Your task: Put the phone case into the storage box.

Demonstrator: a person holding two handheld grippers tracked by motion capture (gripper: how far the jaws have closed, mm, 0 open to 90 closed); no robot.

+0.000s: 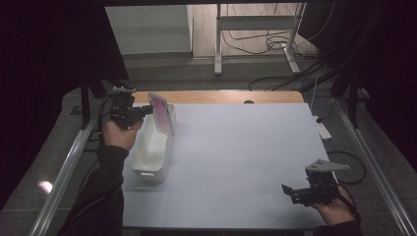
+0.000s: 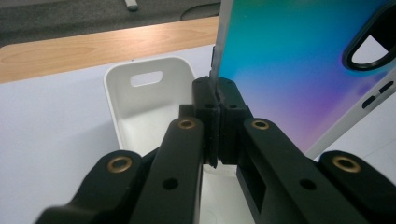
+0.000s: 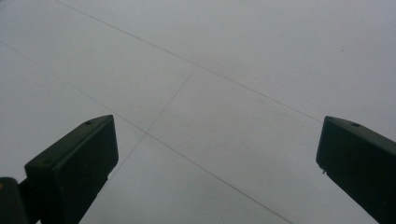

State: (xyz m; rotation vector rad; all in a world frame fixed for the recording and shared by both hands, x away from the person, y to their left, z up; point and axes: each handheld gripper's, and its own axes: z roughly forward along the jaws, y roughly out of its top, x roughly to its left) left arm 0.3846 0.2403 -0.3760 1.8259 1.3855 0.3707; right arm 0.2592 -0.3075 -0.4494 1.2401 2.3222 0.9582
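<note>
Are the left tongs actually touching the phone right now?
Touching. In the left gripper view the left tongs stand shut on the thin edge of the phone, above the white bin.

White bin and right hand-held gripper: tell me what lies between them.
Nothing: the high view shows bare white tabletop between the white bin and the right hand-held gripper.

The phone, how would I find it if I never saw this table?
Look at the white table, then its far left corner, where a long white bin sits. The left gripper pinches the phone by its edge, above the bin's far end. It is a thin flat slab with a shiny back of blue, purple and pink, unlike the plain bin.
</note>
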